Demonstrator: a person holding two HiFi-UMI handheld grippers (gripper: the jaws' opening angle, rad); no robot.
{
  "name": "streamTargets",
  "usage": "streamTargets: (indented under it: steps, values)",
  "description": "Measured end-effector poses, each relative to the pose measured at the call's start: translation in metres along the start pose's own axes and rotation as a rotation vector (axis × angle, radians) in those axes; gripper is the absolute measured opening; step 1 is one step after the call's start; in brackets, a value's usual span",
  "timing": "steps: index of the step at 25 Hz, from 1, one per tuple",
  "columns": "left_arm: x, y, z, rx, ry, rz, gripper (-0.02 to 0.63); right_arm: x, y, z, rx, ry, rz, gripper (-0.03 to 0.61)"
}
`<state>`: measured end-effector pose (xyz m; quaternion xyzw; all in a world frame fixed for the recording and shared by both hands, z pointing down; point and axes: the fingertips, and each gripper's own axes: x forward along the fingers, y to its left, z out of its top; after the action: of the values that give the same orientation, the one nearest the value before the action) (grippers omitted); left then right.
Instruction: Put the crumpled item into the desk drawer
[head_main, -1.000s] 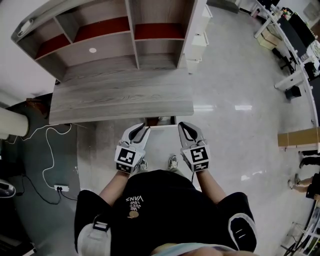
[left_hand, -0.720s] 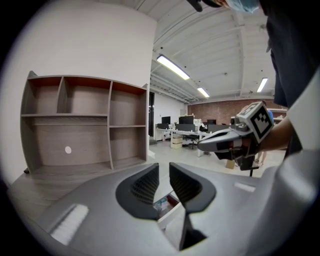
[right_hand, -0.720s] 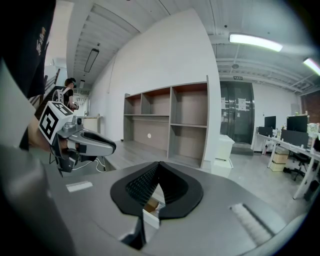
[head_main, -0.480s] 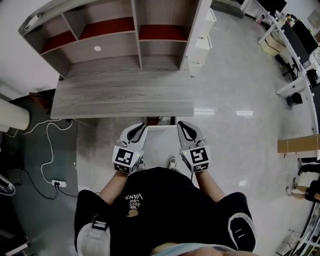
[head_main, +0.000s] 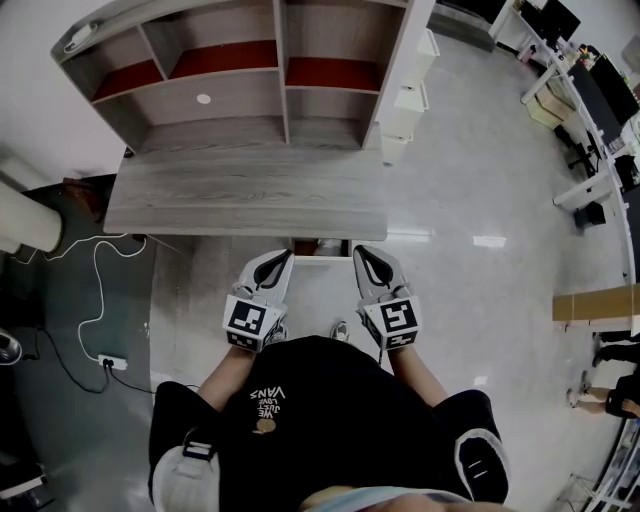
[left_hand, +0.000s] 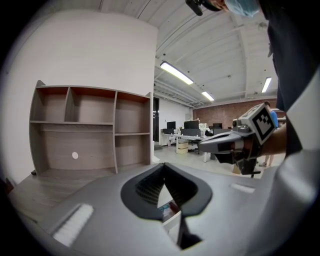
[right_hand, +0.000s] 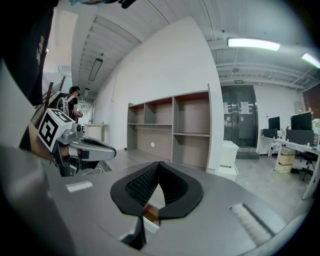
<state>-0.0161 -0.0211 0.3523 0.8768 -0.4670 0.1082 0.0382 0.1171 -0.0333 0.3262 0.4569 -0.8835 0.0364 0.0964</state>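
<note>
Stowing looks all but over as we read it: neither gripper carries anything, and both hang just near of the desk (head_main: 250, 200), over the drawer (head_main: 322, 259) that stands pulled out a little from under the desk's near edge. The left gripper (head_main: 287, 258) has just been closing its jaws, and its own view shows the tips now meeting with nothing between them. The right gripper (head_main: 360, 252) is likewise pinched together on nothing. The crumpled item is in neither gripper. We judge that it is the small coloured shape (head_main: 328, 243) lying inside the drawer, which shows in the head view and again in the gap below each gripper's jaws. If so, the next move calls for one closed gripper tip to go squarely against the drawer's pale front and push it away from us until it sits flush, kept low enough to clear the desk edge. Much stays uncertain. The desk top covers most of the drawer, so we see only a narrow slot of its inside. The shape in it is too small and blurred to confirm as crumpled, and the wide grey gripper bodies fill the lower half of both gripper views.
</note>
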Motion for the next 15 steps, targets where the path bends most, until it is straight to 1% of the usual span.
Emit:
streamTargets:
  steps: [3,8,15]
  values:
    - [-0.0016,-0.0016,0.0034,-0.009,-0.021,0.001,0.052,-0.0003,-0.0011,-0.0015,0.012,0.003,0.001,0.003]
    - [-0.0021,-0.0022,0.0067,-0.006,-0.030,0.005,0.052,0.0014,-0.0043,-0.0042,0.023,0.010,-0.009,0.003]
    - [-0.0032,-0.0008,0.0086,-0.005,-0.021,0.006,0.052,0.0030,-0.0067,-0.0041,0.034,0.007,-0.025,0.002]
